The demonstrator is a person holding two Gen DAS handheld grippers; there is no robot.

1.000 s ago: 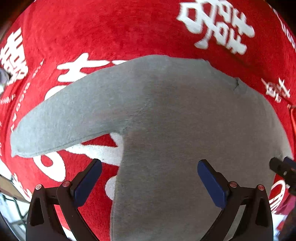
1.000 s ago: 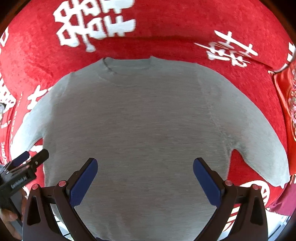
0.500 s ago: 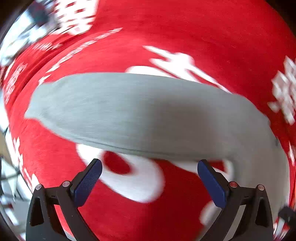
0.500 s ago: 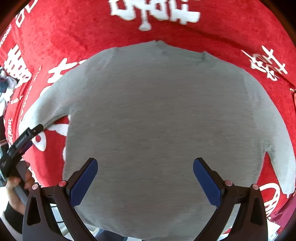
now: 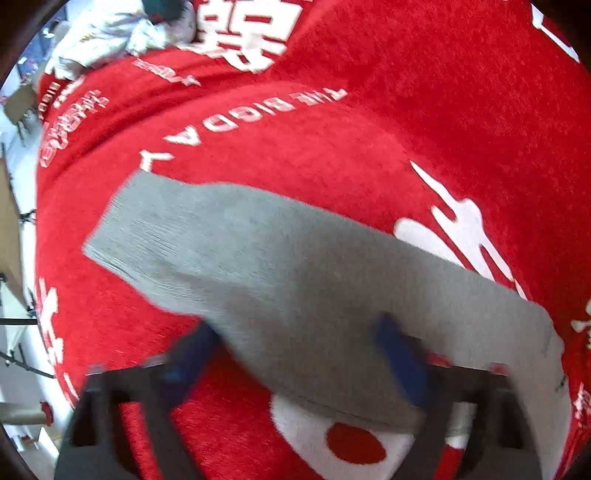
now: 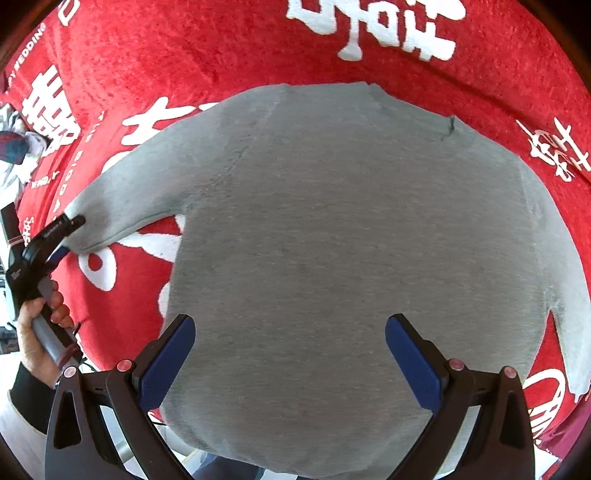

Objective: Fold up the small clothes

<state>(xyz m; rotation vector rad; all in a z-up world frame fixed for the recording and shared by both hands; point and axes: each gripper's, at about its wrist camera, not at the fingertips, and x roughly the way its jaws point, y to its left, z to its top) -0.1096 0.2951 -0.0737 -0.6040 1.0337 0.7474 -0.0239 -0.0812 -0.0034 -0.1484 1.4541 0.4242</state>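
Note:
A small grey sweater (image 6: 351,236) lies flat on a red cloth with white characters (image 6: 184,55), neck at the far side. My right gripper (image 6: 290,354) is open and hovers above the sweater's hem. The left sleeve (image 5: 258,266) stretches out to the side. My left gripper (image 5: 295,350) is open, blurred by motion, with its jaws astride that sleeve. In the right wrist view the left gripper (image 6: 62,236) sits at the sleeve's cuff, one finger above the fabric and one below.
A pile of pale crumpled clothes (image 5: 110,33) lies at the far left of the red cloth. The table's left edge and a stand (image 5: 22,332) show beyond it. A dark red item (image 6: 561,435) lies at the near right.
My left gripper has swung left from the sweater's body out along the left sleeve to its cuff. My right gripper has turned slightly left and stays over the hem.

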